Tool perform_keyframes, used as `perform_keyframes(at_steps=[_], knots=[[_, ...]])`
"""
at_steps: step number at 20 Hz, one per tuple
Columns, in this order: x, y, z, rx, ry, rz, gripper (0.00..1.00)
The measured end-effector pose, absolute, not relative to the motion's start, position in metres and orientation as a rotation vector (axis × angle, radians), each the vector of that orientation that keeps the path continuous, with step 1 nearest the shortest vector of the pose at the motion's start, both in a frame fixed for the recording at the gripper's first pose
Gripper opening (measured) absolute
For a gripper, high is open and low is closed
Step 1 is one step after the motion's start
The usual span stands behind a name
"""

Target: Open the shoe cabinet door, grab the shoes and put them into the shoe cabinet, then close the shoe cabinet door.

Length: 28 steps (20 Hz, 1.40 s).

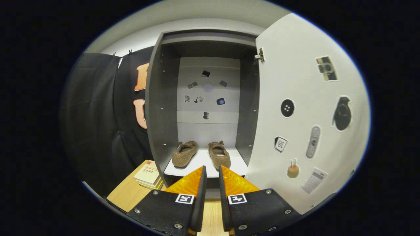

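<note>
While I hold the claw [212, 173] level before the tall dark-grey shoe cabinet [162, 108], its two fingers stand nearly together with only a narrow gap between them, and nothing is held in that gap. Just beyond the fingertips lies the white bottom shelf [203, 160] of the cabinet. On that shelf rests the pair of brown fuzzy slippers: the left slipper [184, 153] is ahead and left of the fingers, the right slipper [219, 154] is ahead and slightly right, and the two lie apart. Beyond the slippers, the pale back panel [208, 95] carries several small stickers, too small for me to read. To the right of the fingers the white cabinet door [305, 108] stands swung wide open on a metal hinge [260, 55] at its top corner. Its inner face bears picture stickers, among them a camera, a round black button, a remote control and a calculator. To the left of the fingers, beside the cabinet foot, a small stack of books [148, 175] lies on a light wooden surface [126, 196]; the cover print is illegible to me.
</note>
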State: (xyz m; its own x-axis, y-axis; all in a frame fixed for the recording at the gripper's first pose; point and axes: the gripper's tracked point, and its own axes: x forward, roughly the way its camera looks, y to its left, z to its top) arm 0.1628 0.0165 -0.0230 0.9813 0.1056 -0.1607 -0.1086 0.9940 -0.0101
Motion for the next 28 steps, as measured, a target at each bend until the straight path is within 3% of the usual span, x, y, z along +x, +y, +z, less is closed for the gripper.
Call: perform_keyframes(at_steps=[8, 17, 23, 28], knots=[[0.077, -0.029, -0.023, 0.017, 0.152, 0.03, 0.26], [-0.007, -0.114, -0.028, 0.009, 0.149, -0.154, 0.28], [-0.013, -0.182, -0.028, 0.058, 0.136, -0.209, 0.3], [0.007, -0.208, -0.032, 0.076, 0.153, -0.152, 0.3]])
